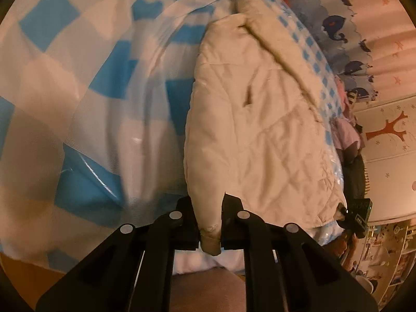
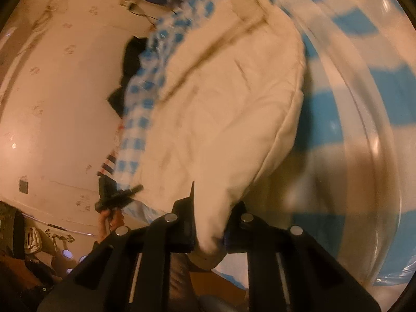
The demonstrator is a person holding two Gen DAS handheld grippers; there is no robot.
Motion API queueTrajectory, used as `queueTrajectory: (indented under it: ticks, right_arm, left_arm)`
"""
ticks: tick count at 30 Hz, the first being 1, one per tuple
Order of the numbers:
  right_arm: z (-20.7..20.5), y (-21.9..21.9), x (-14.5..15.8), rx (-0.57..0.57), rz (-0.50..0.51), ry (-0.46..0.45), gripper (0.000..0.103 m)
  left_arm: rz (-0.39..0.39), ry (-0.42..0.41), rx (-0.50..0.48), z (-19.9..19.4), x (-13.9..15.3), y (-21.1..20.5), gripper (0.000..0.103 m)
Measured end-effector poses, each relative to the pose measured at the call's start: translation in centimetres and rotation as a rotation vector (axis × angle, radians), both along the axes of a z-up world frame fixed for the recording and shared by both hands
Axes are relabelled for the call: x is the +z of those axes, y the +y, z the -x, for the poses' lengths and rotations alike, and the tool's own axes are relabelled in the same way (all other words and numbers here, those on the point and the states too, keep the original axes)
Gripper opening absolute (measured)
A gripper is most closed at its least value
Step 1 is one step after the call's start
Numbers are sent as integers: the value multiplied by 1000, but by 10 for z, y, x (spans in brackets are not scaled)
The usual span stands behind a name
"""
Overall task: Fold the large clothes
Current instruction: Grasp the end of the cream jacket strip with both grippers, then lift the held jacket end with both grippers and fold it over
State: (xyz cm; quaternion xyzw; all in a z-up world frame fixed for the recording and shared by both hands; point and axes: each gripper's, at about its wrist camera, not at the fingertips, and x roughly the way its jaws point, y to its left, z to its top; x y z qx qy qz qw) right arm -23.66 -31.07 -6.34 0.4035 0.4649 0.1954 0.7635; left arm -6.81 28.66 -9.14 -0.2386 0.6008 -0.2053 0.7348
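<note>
A cream quilted jacket (image 1: 254,130) lies stretched over a blue-and-white checked bed cover (image 1: 78,83). My left gripper (image 1: 208,202) is shut on one near corner of the jacket's hem. In the right wrist view the same jacket (image 2: 228,109) hangs from my right gripper (image 2: 213,208), which is shut on the other near corner. Each view shows the opposite gripper at the far hem corner: the right gripper shows in the left wrist view (image 1: 356,215), the left gripper shows in the right wrist view (image 2: 117,195). Both images are motion-blurred.
A whale-print curtain (image 1: 345,31) hangs past the bed. A white wardrobe with tree decals (image 1: 390,135) stands at the right, shelves (image 1: 384,249) below it. A dark garment (image 2: 130,59) lies at the bed's edge. Wooden floor (image 2: 215,286) shows under the grippers.
</note>
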Motion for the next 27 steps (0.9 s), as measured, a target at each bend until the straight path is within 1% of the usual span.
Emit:
queueTrajectory:
  ticks: [1,2,3,5,7,10,11,13,14,16,17,18,19,20,21,22,23,24,27]
  right_arm:
    - [0,0,7,-3,-3,-17,15]
    - [2,-1,18,-5,-4,-42,15]
    - [4,-3,28,-4,-4,-60,15]
    - [11,-7,46,-7,1,-90,15]
    - [22,-12,60,-6,-1,-112,15]
    - [47,-17,80,0,-6,-132,15]
    - [60,-20,86,7,-4,-138,15]
    - [81,-22,93,22,3,-139,15]
    - [94,-24,90,40,-6,-122,15]
    - [106,-24,78,55,0,-76,16]
    - [111,-25,62,65,7,-19,22]
    - [113,-27,49,67,9,20,29]
    - [117,-32,31,55,2,66,34]
    - [119,-35,19,43,-12,97,45]
    - [121,-41,7,24,-36,117,49]
    - [124,-46,2,8,-58,121,51]
    - [127,-53,-6,-18,-88,124,58]
    - [129,-58,-10,-35,-113,121,64]
    - [130,-63,-20,-46,-151,134,66]
  left_arm:
    - [36,-17,-1,4,11,1,7]
    - [50,-32,-3,7,20,1,7]
    - [60,-60,-12,11,36,-1,7]
    - [80,-89,-29,20,58,-2,7]
    - [99,-102,-48,31,74,-1,7]
    - [138,-108,-71,58,91,4,7]
    - [155,-111,-83,74,97,9,7]
    - [171,-100,-101,95,99,14,8]
    - [170,-84,-122,106,94,15,9]
    - [146,-51,-165,124,75,19,12]
    - [137,-21,-185,130,62,20,22]
    - [129,17,-189,135,44,24,30]
    - [121,37,-173,138,29,29,34]
    - [135,49,-148,139,17,36,43]
    - [159,57,-123,140,10,42,52]
    - [184,68,-93,141,2,50,57]
    - [200,75,-69,141,-5,56,66]
    - [209,76,-56,141,-8,59,71]
    - [251,95,-35,136,-21,63,76]
